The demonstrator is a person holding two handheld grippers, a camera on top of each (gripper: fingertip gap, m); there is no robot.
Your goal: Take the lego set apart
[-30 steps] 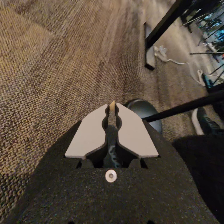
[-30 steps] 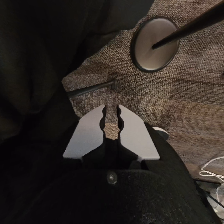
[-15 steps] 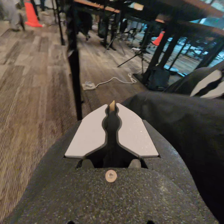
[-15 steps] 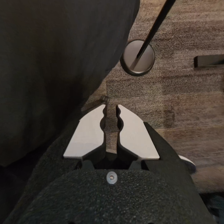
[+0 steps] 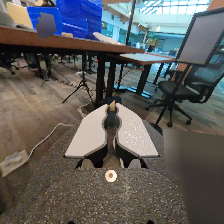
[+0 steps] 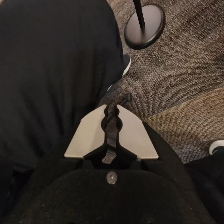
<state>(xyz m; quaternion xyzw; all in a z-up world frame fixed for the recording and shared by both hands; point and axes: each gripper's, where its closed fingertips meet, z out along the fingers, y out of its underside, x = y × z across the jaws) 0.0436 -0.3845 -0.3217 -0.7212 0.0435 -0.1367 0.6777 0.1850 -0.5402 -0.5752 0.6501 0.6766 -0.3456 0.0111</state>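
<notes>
In the left wrist view my left gripper (image 5: 112, 107) is shut on a small tan pointed piece (image 5: 112, 106), which sticks up out of the fingertips. It is held in the air, facing a wooden table (image 5: 72, 44) and its black legs. In the right wrist view my right gripper (image 6: 111, 106) points down at the brown carpet (image 6: 169, 84). Its fingers stand a narrow slit apart with carpet showing between them, and nothing is in its grasp. A thin black stand leg with a rubber foot (image 6: 127, 98) rests on the carpet below the fingertips.
Blue bins (image 5: 77, 19) stand on the table. A black office chair (image 5: 181, 89) is at the right. A white cable and power strip (image 5: 14, 160) lie on the carpet at the left. The right view shows a round stand base (image 6: 144, 24), dark clothing (image 6: 54, 72) and a shoe (image 6: 217, 148).
The left gripper has tilted up from the carpet to face the room, with the tan piece still at its tips. The right gripper's fingers have drawn a little closer together.
</notes>
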